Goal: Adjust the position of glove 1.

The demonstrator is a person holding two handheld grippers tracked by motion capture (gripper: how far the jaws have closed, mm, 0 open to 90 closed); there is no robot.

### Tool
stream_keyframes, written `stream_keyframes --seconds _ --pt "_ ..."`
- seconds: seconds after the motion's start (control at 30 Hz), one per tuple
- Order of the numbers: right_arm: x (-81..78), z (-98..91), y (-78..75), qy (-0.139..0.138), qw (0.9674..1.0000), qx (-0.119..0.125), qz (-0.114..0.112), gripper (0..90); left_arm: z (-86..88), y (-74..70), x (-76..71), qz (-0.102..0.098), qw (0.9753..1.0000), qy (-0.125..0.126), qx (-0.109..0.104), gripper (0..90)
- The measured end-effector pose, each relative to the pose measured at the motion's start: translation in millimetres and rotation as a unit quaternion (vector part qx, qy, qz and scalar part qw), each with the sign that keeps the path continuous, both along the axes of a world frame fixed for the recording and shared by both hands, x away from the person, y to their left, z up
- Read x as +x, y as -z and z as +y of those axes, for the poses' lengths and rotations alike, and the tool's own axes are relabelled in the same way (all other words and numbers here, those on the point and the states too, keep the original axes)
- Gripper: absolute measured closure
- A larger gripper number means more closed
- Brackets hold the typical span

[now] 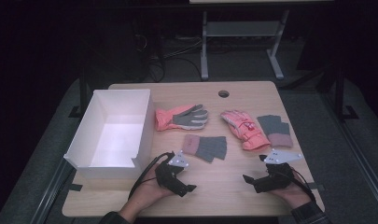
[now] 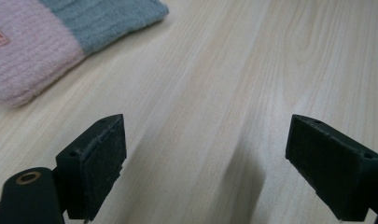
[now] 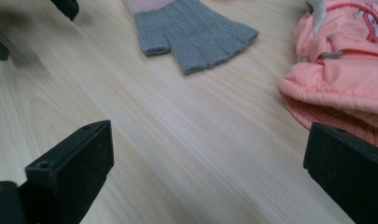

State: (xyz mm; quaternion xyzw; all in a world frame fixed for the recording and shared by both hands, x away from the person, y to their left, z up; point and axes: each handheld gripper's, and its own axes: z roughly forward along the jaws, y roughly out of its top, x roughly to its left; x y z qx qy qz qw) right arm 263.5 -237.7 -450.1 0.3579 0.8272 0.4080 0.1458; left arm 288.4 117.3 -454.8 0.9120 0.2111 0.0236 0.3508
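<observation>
- I see the table [image 1: 242, 196] running from my near edge out to 12 o'clock, a round hole [image 1: 223, 94] near its far edge.
- The box [image 1: 79, 154], white and open-topped, sits at 10 o'clock, its long axis running near to far.
- The left pink glove [image 1: 165, 119] lies at 12 o'clock just right of the box, long axis across the table, grey palm up, fingers pointing to 3 o'clock.
- The right pink glove [image 1: 240, 128] lies at 1 o'clock, long axis slanted, cuff toward 5 o'clock and fingers toward 10 o'clock. In the right gripper view its cuff [image 3: 336, 88] bulks at the right edge, close above the jaw there.
- The middle grey glove [image 1: 206, 147], fingerless with a pink cuff, lies nearest my grippers, between them and a little beyond. Its long axis runs across the table, cuff to 9 o'clock, finger ends to 3 o'clock.
- The far grey glove [image 1: 276, 129] touches the right pink glove's right side, cuff toward 5 o'clock, fingers toward 11 o'clock.
- My left gripper [image 1: 189, 189] hovers at 7 o'clock near the box's front corner, jaws spread wide with bare wood between them; the middle glove's cuff [image 2: 28, 56] shows at the upper left of its view.
- My right gripper [image 1: 246, 178] sits at 5 o'clock, jaws likewise wide apart and gripping nothing, pointing toward 9 o'clock.
</observation>
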Motion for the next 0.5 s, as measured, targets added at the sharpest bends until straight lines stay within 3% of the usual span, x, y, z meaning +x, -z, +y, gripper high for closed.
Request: stream_keyframes --seconds 0.1,0.17,0.3,0.5 --pt "0.3 -0.7 0.9 0.001 1.0 0.0 0.008 1.2 0.4 -2.0 0.0 0.004 1.0 0.008 0.005 11.8" --pt "0.5 -1.0 0.7 0.0 1.0 0.001 0.009 1.3 -0.7 -2.9 -0.9 -0.005 0.9997 0.02 0.015 12.8" --pt "0.2 -0.5 0.4 -0.001 0.9999 0.002 0.011 1.3 -2.9 -1.3 2.2 -0.005 0.9995 0.016 0.028 14.1" --pt "0.5 5.9 2.0 -0.009 0.9998 -0.008 0.017 1.2 -2.6 -7.4 8.5 -0.013 0.9999 -0.005 0.009 23.3"
